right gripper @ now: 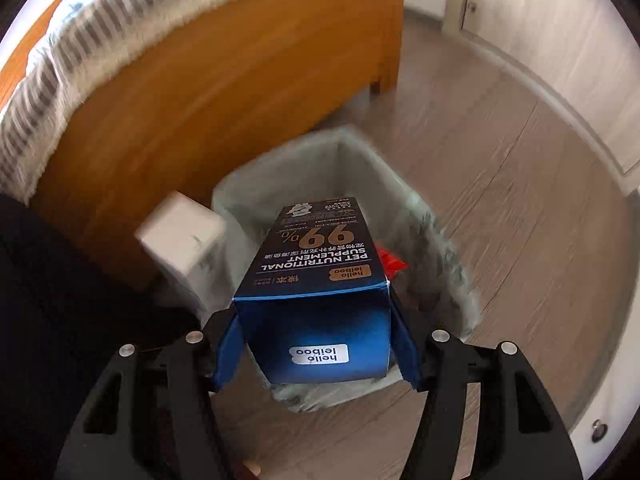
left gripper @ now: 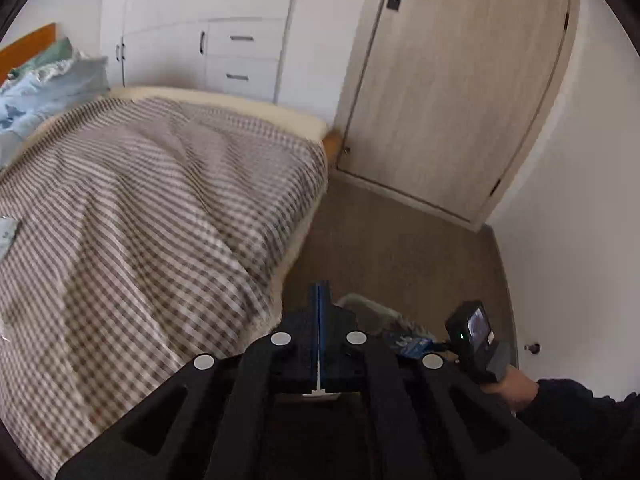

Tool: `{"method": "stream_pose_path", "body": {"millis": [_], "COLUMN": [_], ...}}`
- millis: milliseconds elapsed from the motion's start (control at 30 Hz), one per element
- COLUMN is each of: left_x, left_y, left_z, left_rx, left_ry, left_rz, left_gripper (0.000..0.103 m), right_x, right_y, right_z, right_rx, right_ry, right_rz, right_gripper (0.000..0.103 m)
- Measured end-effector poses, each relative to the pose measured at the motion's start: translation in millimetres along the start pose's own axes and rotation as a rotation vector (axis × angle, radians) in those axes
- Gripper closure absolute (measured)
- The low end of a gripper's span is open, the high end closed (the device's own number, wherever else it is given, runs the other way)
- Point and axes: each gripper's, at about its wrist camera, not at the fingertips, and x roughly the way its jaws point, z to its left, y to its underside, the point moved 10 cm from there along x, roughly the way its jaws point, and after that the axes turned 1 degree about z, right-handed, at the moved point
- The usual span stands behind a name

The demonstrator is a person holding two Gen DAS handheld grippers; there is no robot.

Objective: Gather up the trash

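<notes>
In the right wrist view my right gripper [right gripper: 316, 320] is shut on a dark blue pet supplement box [right gripper: 316, 256], its pads pressing the box's two sides. The box hangs tilted over a small bin [right gripper: 436, 232] lined with a pale bag. A red scrap [right gripper: 390, 262] lies inside the bin. The left wrist view shows my left gripper [left gripper: 319, 292] shut with nothing between its blue pads, above the bed's edge. Beyond it are part of the bin [left gripper: 362, 304], the blue box [left gripper: 412, 345] and the right gripper's camera [left gripper: 472, 330].
A bed with a checked cover [left gripper: 152, 208] fills the left; a clear wrapper [left gripper: 8, 232] lies at its left edge. A white box [right gripper: 180, 236] stands beside the bin against the wooden bed frame [right gripper: 192, 100]. A door [left gripper: 452, 92] and white wardrobe [left gripper: 208, 24] stand behind.
</notes>
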Motion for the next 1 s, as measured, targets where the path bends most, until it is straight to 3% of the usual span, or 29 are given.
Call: {"method": "stream_pose_path", "body": {"millis": [33, 67, 100, 133, 167, 300, 400, 467, 600, 733, 833, 1000], "left_x": [14.8, 28.7, 41.1, 54.5, 66.2, 115.0, 143.3, 151.7, 155.6, 169.3, 179.6, 185.4], "left_y": [9.8, 18.3, 26.3, 35.2, 42.3, 68.1, 75.4, 73.2, 81.5, 89.3, 96.4, 111.4], "left_z": [-8.8, -18.4, -28.2, -39.8, -49.1, -65.4, -55.7, -46.6, -29.2, -21.7, -15.2, 11.4], "left_rx": [0.020, 0.036, 0.053, 0.076, 0.094, 0.073, -0.011, -0.052, -0.061, -0.109, -0.119, -0.195], "left_ry": [-0.001, 0.003, 0.015, 0.037, 0.044, 0.052, 0.008, -0.006, -0.040, -0.034, -0.054, -0.133], "left_rz": [0.036, 0.070, 0.102, 0.141, 0.168, 0.298, 0.384, 0.377, 0.376, 0.401, 0.435, 0.488], "left_gripper": [0.103, 0.097, 0.087, 0.071, 0.066, 0.066, 0.053, 0.050, 0.047, 0.045, 0.032, 0.028], "right_x": [5.1, 8.7, 11.4, 11.9, 12.2, 18.3, 29.2, 24.1, -1.9, -22.9, -31.9, -25.6], "right_y": [4.9, 9.0, 13.6, 15.7, 16.8, 20.5, 31.8, 31.8, 17.7, -1.6, -5.3, -0.5], "right_z": [-2.8, -6.0, -8.9, -9.4, -11.3, -13.0, -13.5, -16.5, -26.9, -20.8, -2.7, 38.2], "right_rx": [0.010, 0.027, 0.043, 0.052, 0.053, 0.038, -0.025, -0.051, -0.029, -0.044, -0.063, -0.126], "right_ry": [0.008, 0.008, -0.002, -0.007, -0.004, -0.014, 0.026, 0.061, 0.088, 0.076, 0.042, -0.052], "right_rz": [0.008, 0.012, 0.017, 0.019, 0.019, 0.032, 0.103, 0.095, -0.007, -0.071, -0.099, -0.109], "right_gripper": [0.042, 0.042, 0.042, 0.042, 0.042, 0.041, 0.038, 0.037, 0.032, 0.032, 0.032, 0.032]}}
